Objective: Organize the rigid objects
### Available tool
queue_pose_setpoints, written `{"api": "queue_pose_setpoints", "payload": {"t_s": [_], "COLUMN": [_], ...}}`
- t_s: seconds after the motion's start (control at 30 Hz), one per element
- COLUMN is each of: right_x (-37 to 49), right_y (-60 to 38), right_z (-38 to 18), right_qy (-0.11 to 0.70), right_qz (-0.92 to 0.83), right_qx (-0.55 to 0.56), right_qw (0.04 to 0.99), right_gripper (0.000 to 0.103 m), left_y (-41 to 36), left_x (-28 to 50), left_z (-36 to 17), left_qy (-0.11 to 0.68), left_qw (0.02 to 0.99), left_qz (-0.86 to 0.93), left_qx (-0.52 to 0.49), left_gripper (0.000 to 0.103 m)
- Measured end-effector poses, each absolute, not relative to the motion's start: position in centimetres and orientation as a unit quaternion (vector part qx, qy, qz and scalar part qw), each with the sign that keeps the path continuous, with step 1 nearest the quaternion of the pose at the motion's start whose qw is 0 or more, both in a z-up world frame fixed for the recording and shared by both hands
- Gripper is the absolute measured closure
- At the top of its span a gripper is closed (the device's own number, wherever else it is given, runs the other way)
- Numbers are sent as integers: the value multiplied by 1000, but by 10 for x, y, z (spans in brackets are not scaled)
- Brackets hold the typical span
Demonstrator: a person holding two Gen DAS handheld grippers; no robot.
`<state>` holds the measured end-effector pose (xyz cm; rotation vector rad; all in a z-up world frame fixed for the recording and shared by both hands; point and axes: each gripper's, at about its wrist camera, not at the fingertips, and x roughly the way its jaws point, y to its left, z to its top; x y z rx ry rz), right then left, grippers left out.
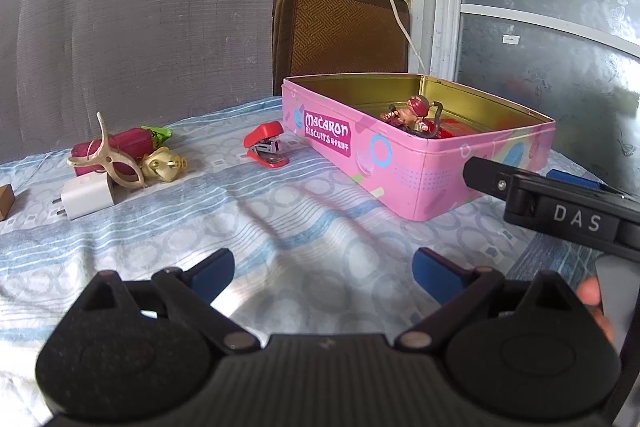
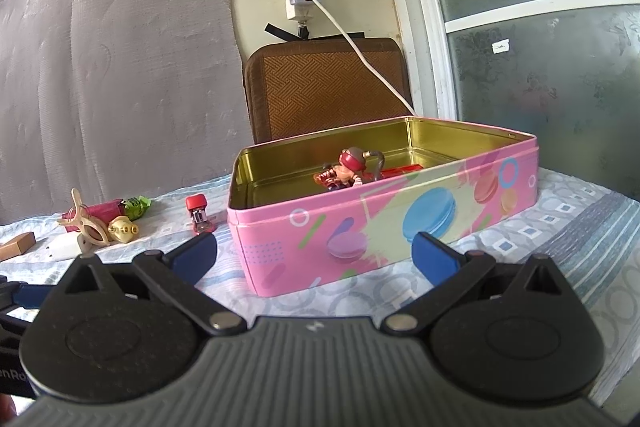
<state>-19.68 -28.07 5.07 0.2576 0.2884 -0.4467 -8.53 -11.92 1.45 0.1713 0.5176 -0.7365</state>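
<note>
Five small rigid bits lie loose on the blue-patterned bed sheet (image 1: 280,211), left of the pink macaron biscuit tin (image 1: 404,163): red mini stapler (image 1: 267,147), cream plastic clothes peg (image 1: 108,155), white plug charger (image 1: 86,197), gold trinket (image 1: 164,165), red wrapped pack (image 1: 120,147). Stapler's probably light, stiff, smooth; grab across its sides. Left gripper (image 1: 324,273) and right gripper (image 2: 314,253) both spread wide, holding nothing. A red-capped figurine (image 2: 352,171) sits in the tin.

The left gripper (image 1: 324,273) hovers with jaws spread wide, empty. The right gripper (image 2: 314,253) likewise gapes, holding nothing.
</note>
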Motion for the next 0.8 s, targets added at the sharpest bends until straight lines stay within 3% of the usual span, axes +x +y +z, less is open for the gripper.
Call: {"api": "queue_pose_setpoints", "payload": {"t_s": [0.8], "right_x": [-198], "right_y": [-281], "right_z": [50], "right_qy": [144], "right_qz": [-220], "right_qx": [133], "right_qw": [956], "right_gripper": [0], "left_y": [-119], "left_x": [-86], "left_z": [15], "left_qy": [251], "left_qw": [897], "left_qz": [-355], "left_qx": [82], "left_gripper": [4]}}
